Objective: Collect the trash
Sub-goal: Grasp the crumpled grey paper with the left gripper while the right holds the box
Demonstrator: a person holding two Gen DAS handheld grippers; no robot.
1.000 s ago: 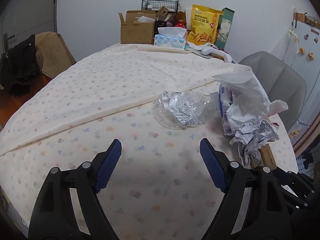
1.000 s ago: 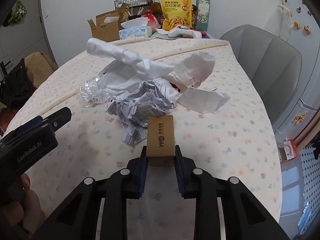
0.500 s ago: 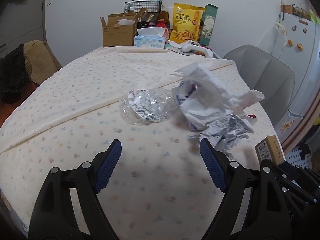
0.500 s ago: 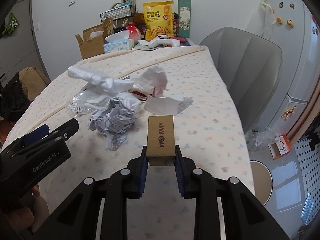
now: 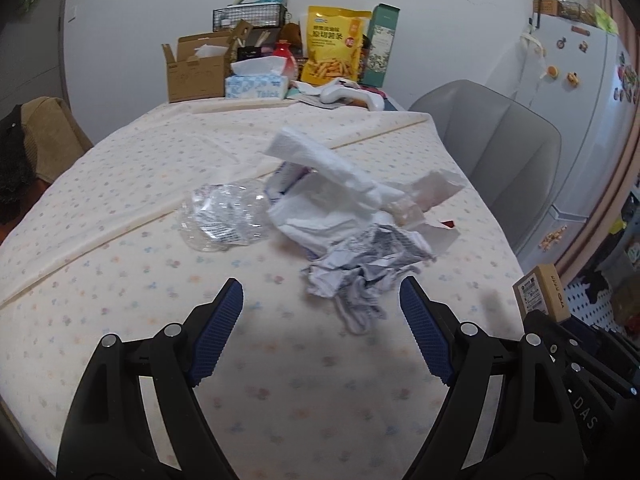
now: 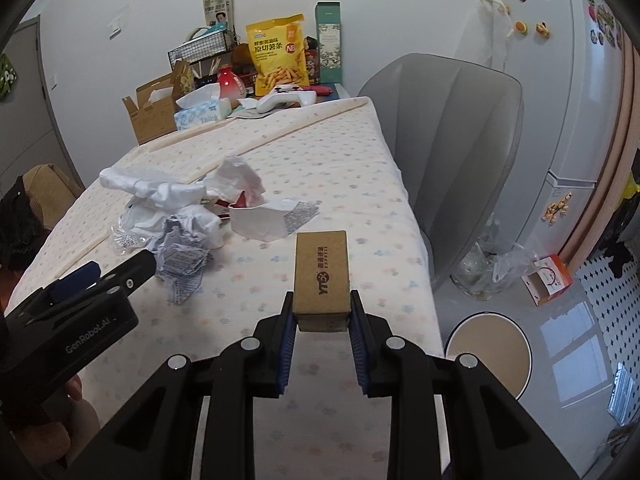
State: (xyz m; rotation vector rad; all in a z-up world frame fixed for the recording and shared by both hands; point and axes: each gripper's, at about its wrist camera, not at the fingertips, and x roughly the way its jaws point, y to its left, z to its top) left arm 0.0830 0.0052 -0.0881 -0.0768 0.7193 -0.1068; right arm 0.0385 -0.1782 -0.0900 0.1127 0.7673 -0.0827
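Observation:
My right gripper (image 6: 323, 316) is shut on a small brown cardboard box (image 6: 321, 274), held above the table's right edge; the same box (image 5: 541, 292) shows at the far right of the left wrist view. My left gripper (image 5: 322, 310) stands open above the tablecloth with nothing between its fingers. Ahead of it lies a heap of trash: crumpled printed paper (image 5: 362, 268), white tissue and wrappers (image 5: 336, 184) and a crushed clear plastic piece (image 5: 224, 218). The heap (image 6: 176, 216) lies left of the box in the right wrist view, beside a torn white carton piece (image 6: 272, 220).
A round bin (image 6: 488, 354) stands on the floor right of the table (image 6: 320, 160), near a grey chair (image 6: 452, 140) and a clear bag (image 6: 488, 268). At the table's far end are a cardboard box (image 5: 196, 68), tissue box (image 5: 256, 84) and yellow snack bag (image 5: 334, 50). A fridge (image 5: 580, 120) is right.
Both grippers have swung rightward along the table. The trash heap now sits left of the held box, and the floor bin has come into the right wrist view. Neither grip changed.

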